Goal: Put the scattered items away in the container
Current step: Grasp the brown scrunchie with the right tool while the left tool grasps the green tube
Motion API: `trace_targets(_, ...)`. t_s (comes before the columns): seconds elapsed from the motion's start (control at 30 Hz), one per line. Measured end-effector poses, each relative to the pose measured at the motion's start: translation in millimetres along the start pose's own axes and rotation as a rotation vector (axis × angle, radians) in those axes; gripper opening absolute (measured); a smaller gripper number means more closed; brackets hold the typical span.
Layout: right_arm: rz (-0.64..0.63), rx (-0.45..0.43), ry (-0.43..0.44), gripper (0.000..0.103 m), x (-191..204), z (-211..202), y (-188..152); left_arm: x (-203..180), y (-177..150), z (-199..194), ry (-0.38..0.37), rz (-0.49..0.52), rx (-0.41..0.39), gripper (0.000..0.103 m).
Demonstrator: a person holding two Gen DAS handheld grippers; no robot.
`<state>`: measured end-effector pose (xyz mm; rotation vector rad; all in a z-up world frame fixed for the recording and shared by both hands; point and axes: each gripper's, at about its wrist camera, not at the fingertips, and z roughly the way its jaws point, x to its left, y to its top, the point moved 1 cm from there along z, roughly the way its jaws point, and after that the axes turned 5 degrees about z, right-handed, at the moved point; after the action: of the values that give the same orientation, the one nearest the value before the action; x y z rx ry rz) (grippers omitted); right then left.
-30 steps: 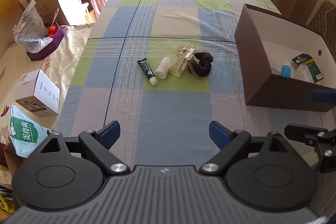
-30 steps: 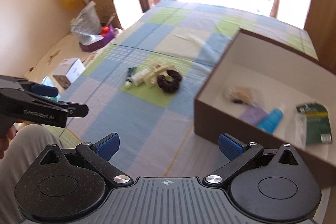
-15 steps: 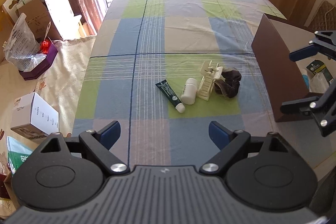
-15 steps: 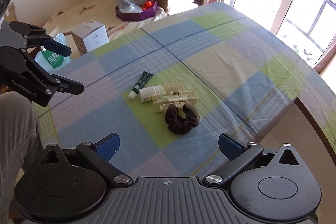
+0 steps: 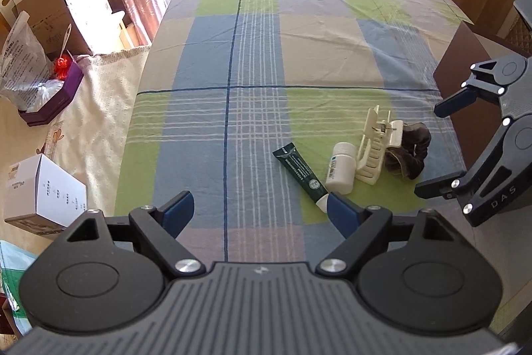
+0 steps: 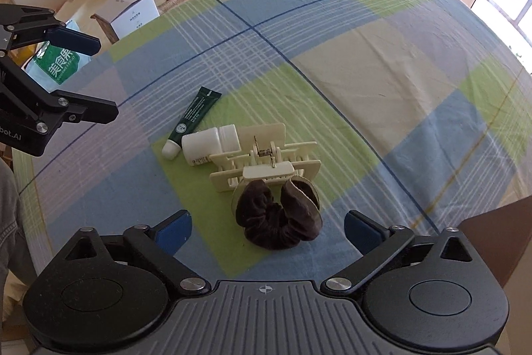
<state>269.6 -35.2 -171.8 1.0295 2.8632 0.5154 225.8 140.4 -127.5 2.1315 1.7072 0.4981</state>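
Note:
On the checked tablecloth (image 5: 252, 62) lies a cluster of small items: a dark green tube (image 5: 299, 170), a white pill bottle (image 5: 340, 168), a cream hair claw clip (image 5: 377, 148) and a brown scrunchie (image 5: 409, 152). My left gripper (image 5: 261, 212) is open and empty, low over the cloth, with the tube's cap by its right fingertip. My right gripper (image 6: 267, 230) is open, and the scrunchie (image 6: 279, 218) lies just ahead between its fingers, touching the clip (image 6: 262, 162). The brown box (image 5: 465, 95) stands at the right; its inside is hidden.
Beyond the table's left edge, on a cream surface, sit a white carton (image 5: 43, 192), a purple tray (image 5: 50, 102) with a plastic bag, and a green snack bag (image 6: 60, 65). Cardboard boxes (image 5: 43, 19) and curtains stand at the back left. The box corner (image 6: 492, 242) is close to my right gripper.
My right gripper has swung away from the box and come down close over the scrunchie. My left gripper has moved forward, so the cluster now lies at its right.

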Motion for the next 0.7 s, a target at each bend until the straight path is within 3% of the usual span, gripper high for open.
trace_targets(0.1,0.005,0.031,-0.017,0.078,1,12,5,3,0,7,-0.008,-0.027,0.014,0.082)
trace_targets(0.17,0.004,0.038,-0.034,0.052,1,15,5,3,0,11,-0.015,-0.044,0.022,0.081)
trace_targets(0.3,0.01,0.048,-0.071,0.027,0,9,4,4,2,20,-0.035,-0.086,0.033,0.072)
trace_targets(0.5,0.108,0.023,-0.08,0.026,-18,-9,-3,3,13,37,-0.087,-0.173,0.033,0.063)
trace_targets(0.7,0.212,-0.015,-0.051,0.025,-35,-22,-7,-5,24,66,-0.11,-0.217,0.061,0.039)
